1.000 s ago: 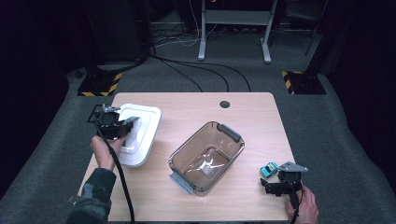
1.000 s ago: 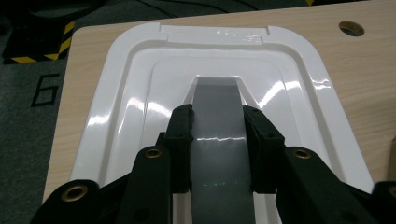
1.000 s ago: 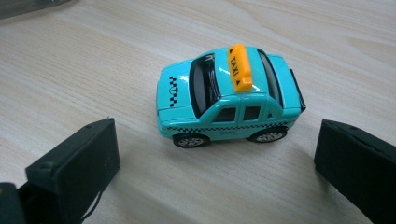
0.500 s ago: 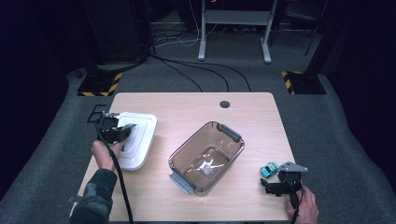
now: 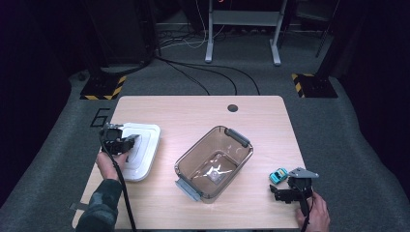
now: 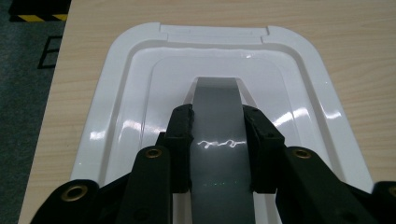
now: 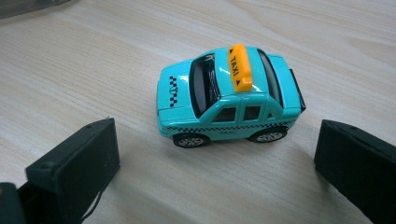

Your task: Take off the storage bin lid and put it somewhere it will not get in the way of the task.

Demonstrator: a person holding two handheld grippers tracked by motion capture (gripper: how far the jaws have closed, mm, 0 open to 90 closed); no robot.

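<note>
Here, the white lid [image 6: 140, 107] is seen lying flat at the table's [image 5: 193, 108] 9 o'clock edge, its grey centre tab [image 6: 219, 140] clamped between the jaws of the left gripper [image 5: 131, 141]. The right gripper [image 7: 217, 158] is held wide open with nothing gripped, a teal toy taxi [image 7: 229, 100] sitting just beyond its jaws, near 4 o'clock. A clear container [image 5: 232, 137] is placed mid-table.
</note>
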